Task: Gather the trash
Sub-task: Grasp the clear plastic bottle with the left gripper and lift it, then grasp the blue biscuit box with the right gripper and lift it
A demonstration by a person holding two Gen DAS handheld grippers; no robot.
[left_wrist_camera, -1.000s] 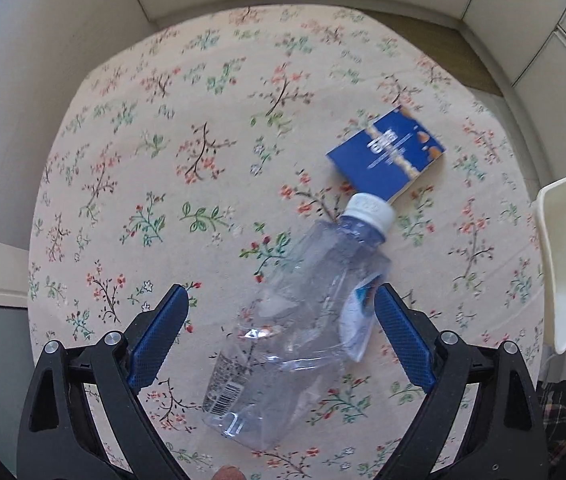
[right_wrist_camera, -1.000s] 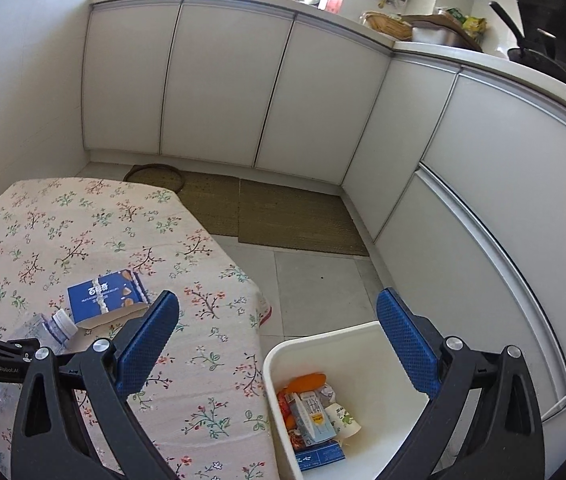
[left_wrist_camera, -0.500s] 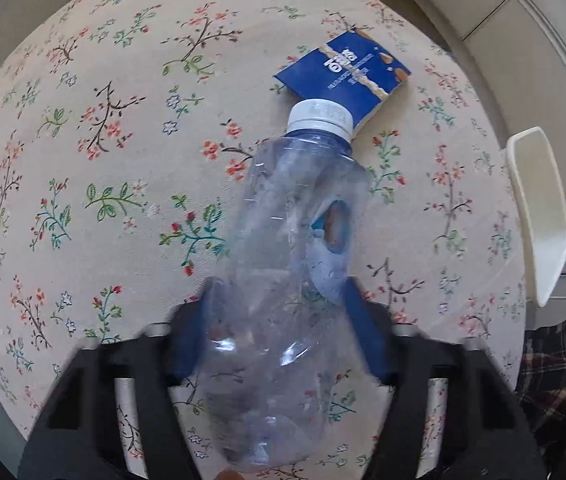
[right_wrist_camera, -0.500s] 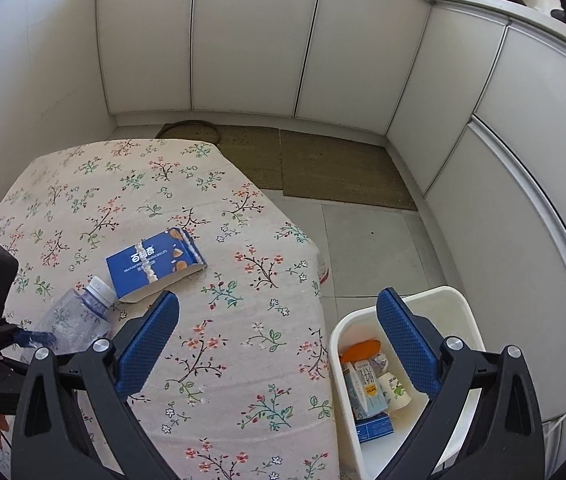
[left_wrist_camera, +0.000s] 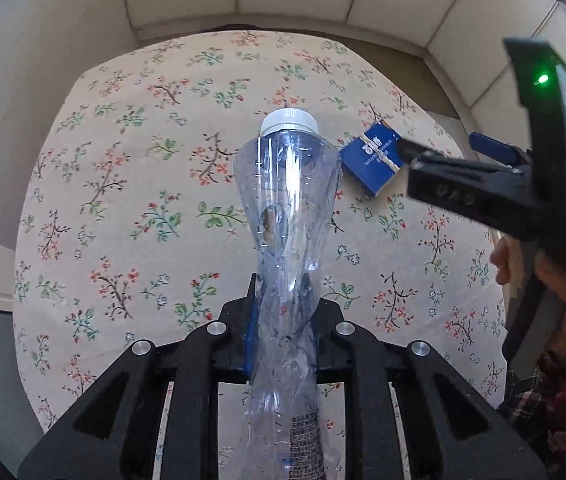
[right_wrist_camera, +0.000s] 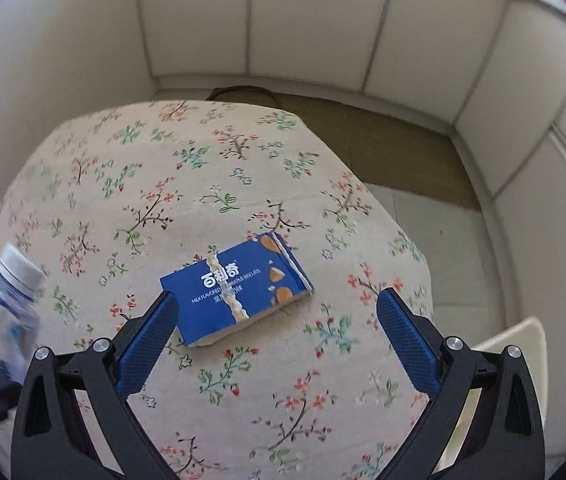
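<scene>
While the left wrist view looks down over the table, these lines hold:
Left gripper (left_wrist_camera: 281,320): fingers clenched on the waist of the bottle; the plastic is squeezed narrow between the blue pads
Bottle (left_wrist_camera: 286,216): clear, thin, crumpled plastic; white screw cap at the far end; printed label with small text near the bottom edge; held lifted above the cloth, pointing away from the camera
Tablecloth (left_wrist_camera: 123,200): cream fabric with small red, green and blue flower sprigs; covers the whole table
Box (left_wrist_camera: 371,158): blue cardboard, flat on the cloth, just right of the bottle's shoulder in this view
Right gripper (left_wrist_camera: 439,148): comes in from the right, fingertips over the box; a green light glows on its body; the person's hand (left_wrist_camera: 555,276) grips its handle

Right wrist view:
Right gripper (right_wrist_camera: 277,342): fingers spread wide, released, holding nothing; the box sits between and just beyond the tips
Box (right_wrist_camera: 235,290): blue with white lettering, a white stripe and biscuit pictures; one end torn open, showing pale cardboard; lies flat
Bottle (right_wrist_camera: 7,300): blurred at the left edge; white cap and blue-tinted neck visible
Bin (right_wrist_camera: 519,344): white rim, low right, beyond the table edge
</scene>
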